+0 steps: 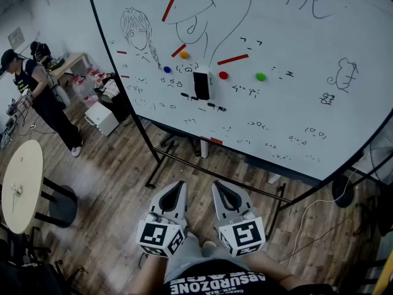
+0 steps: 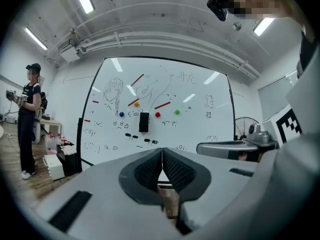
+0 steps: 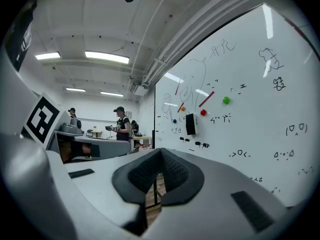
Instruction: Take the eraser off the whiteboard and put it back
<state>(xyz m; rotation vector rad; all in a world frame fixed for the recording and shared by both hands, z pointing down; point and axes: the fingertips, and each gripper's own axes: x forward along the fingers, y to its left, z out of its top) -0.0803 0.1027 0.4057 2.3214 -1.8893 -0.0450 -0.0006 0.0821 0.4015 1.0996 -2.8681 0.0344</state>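
A black eraser (image 1: 201, 85) sticks upright on the whiteboard (image 1: 295, 48), among coloured magnets and doodles. It also shows in the left gripper view as the eraser (image 2: 144, 122) and in the right gripper view as the eraser (image 3: 190, 124). Both grippers are held low and close together, well short of the board. My left gripper (image 1: 180, 187) is shut with nothing in it, jaws meeting at the tip (image 2: 161, 150). My right gripper (image 1: 217, 186) is likewise shut and empty (image 3: 160, 153).
The whiteboard stands on a black frame (image 1: 202, 165) with floor bars over a wooden floor. A person (image 1: 37, 97) stands at the left near a white box (image 1: 101, 117). A round table (image 1: 21, 183) sits at lower left. A fan (image 2: 246, 128) stands right of the board.
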